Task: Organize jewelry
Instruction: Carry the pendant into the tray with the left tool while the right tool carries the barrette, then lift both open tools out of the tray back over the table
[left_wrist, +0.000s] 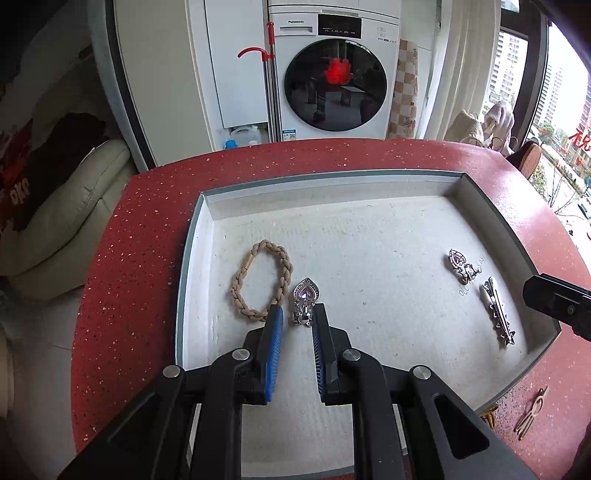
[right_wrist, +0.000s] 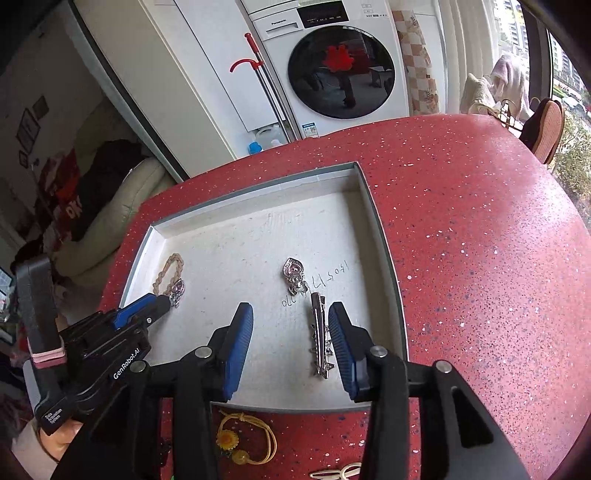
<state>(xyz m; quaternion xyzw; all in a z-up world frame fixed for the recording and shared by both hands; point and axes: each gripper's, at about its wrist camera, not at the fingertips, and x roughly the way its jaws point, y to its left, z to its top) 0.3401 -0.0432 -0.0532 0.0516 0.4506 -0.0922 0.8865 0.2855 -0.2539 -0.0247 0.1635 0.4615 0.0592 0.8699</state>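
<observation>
Left gripper pinching silver heart-shaped earring w/ purple stone in shallow white tray; right gripper spread, silver star hair clip lying loose btwn pads.

Bench: glossy red speckled stone-like top. Tray: matt white, rough papery floor. In tray: braided beige cloth band with gold metal clasp; shiny silver metal heart pendant, hair clip. Jaws' pads ribbed blue rubbery.

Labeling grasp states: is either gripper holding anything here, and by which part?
Left gripper pinches the heart-gem clip by its lower metal end. Right gripper holds nothing; the silver hair clip lies loose between its open fingers.
</observation>
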